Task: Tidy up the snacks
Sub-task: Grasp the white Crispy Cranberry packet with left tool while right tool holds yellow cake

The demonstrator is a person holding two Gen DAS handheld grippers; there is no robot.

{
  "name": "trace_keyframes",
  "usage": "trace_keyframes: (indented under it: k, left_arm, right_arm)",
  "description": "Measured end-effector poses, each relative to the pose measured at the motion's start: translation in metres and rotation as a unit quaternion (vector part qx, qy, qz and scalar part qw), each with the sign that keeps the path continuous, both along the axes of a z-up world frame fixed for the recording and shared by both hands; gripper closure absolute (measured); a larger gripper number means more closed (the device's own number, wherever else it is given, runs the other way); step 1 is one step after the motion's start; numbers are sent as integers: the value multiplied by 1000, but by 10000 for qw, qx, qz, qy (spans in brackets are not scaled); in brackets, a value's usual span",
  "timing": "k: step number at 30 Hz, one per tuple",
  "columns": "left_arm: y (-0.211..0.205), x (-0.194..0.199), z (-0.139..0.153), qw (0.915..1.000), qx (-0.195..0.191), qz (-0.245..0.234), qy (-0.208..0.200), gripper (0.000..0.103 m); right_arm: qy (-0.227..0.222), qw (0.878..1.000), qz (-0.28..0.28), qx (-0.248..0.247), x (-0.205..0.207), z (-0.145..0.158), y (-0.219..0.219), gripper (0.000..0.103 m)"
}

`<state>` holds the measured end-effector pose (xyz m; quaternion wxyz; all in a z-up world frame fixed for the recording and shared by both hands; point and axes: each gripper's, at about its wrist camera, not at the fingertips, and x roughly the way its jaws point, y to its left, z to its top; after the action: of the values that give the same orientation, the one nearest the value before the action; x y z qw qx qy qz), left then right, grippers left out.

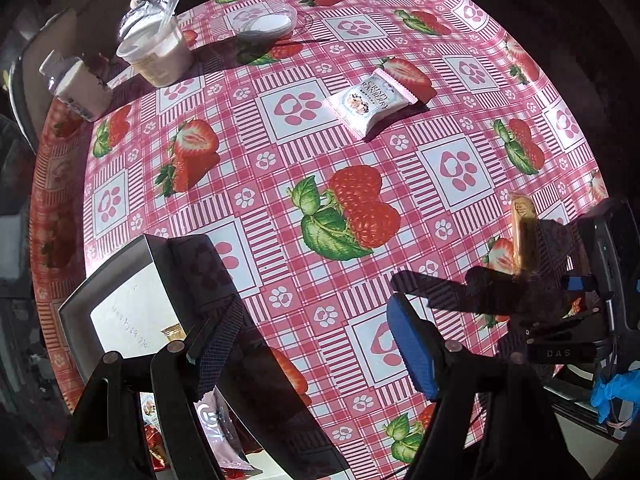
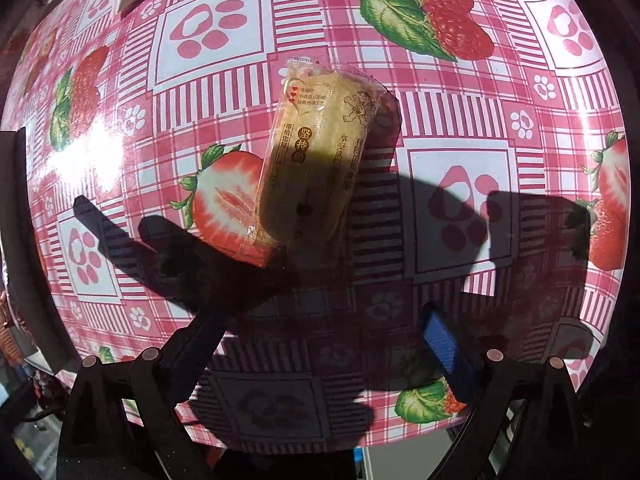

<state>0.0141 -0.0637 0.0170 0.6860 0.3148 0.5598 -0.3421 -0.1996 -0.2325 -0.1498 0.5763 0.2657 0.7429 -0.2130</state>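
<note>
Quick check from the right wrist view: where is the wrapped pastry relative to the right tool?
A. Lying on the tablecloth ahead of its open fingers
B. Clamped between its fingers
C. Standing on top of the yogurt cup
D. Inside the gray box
A: the wrapped pastry lies flat on the tablecloth, beyond the right tool, whose fingers are spread and empty.

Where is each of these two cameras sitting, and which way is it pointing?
Left wrist: rides the left hand-held gripper, looking down across the table at a white snack packet and box; its open fingers show.
Right wrist: rides the right hand-held gripper, looking down at a wrapped pastry ahead of its open fingers.
Shared: the pastry and strawberry tablecloth.
</note>
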Motion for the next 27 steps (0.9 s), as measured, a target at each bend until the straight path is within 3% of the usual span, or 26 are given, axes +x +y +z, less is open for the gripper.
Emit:
trace_keyframes:
  k: [3, 12, 18, 20, 24, 27]
  left_arm:
    - [-43, 9, -10, 9988, 21, -345, -345, 25]
    - [-141, 33, -44, 9884, 47, -1124, -1019, 25]
    - [-177, 44, -82, 9872, 425, -1348, -744, 23]
    - [-180, 47, -81, 9894, 291, -1267, -642, 24]
    - [-179, 46, -81, 9930, 266, -1107, -305, 59]
    - [-163, 32, -81, 9933, 368, -1051, -309, 62]
  right_arm:
    - [16, 9998, 168, 67, -9, -10, 8, 0]
    - [1, 9997, 180, 166, -8, -16, 0, 0]
    - [-27, 9998, 166, 139, -2, -17, 8, 0]
    - [-51, 9998, 165, 116, -2, -5, 10, 0]
    - [-111, 9998, 159, 64, -13, 6, 19, 0]
    - [-146, 9998, 164, 39, -18, 9, 18, 0]
